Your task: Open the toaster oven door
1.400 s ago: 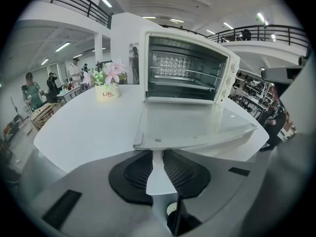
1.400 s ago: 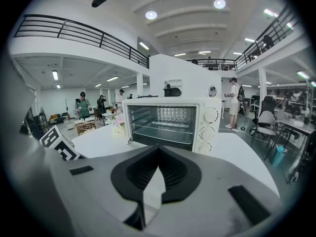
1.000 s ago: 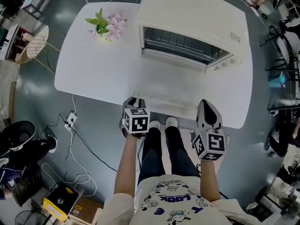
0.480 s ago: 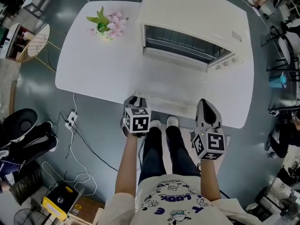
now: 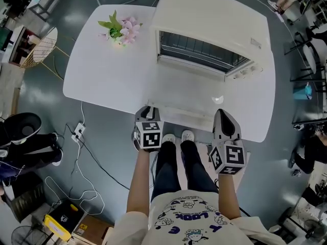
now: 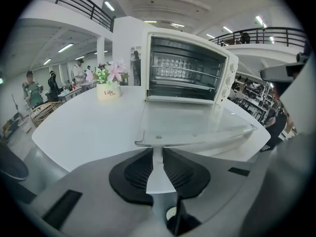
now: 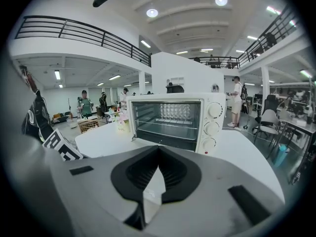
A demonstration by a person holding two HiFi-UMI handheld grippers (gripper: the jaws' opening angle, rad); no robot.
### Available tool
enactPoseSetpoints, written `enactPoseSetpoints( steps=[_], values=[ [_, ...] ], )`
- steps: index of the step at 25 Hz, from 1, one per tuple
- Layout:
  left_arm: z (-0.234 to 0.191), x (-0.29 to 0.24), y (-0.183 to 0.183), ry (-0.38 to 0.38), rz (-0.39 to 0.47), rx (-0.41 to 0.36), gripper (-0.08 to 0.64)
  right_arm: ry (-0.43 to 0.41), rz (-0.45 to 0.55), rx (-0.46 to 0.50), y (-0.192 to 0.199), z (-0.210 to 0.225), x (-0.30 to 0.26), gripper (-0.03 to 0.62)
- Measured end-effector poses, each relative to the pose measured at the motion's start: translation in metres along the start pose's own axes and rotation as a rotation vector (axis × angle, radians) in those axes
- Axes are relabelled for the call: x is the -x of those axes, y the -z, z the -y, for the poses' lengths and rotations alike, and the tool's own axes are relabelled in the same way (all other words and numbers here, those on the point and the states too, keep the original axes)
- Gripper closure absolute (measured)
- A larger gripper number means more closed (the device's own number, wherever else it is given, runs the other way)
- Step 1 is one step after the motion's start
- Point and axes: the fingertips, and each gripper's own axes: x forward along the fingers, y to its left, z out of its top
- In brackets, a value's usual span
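The white toaster oven stands on the white table with its glass door swung down flat toward me. The wire rack inside shows in the left gripper view, where the oven stands beyond the lowered door. My left gripper is at the door's front left corner. Its pads are closed on a white piece of the door handle. My right gripper hovers shut at the table's front edge, right of the door, with nothing in it. It points at the oven.
A small pot of pink flowers sits at the table's far left. Cables and a power strip lie on the floor to the left. A wicker basket and chairs stand around, and people are in the background.
The head view has drifted slightly. Both grippers and the lowered door stay where they were.
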Motion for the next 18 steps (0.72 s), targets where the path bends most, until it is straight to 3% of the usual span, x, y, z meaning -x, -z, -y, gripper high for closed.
enactPoseSetpoints(
  steps=[11, 18],
  values=[
    [-0.002, 0.045, -0.015, -0.001, 0.072, 0.040, 0.491, -0.020, 0.055, 0.001, -0.030, -0.011, 0.010, 0.595],
    [-0.005, 0.097, -0.079, -0.034, 0.222, 0.046, 0.491, -0.026, 0.126, 0.006, -0.068, -0.010, 0.019, 0.595]
  ],
)
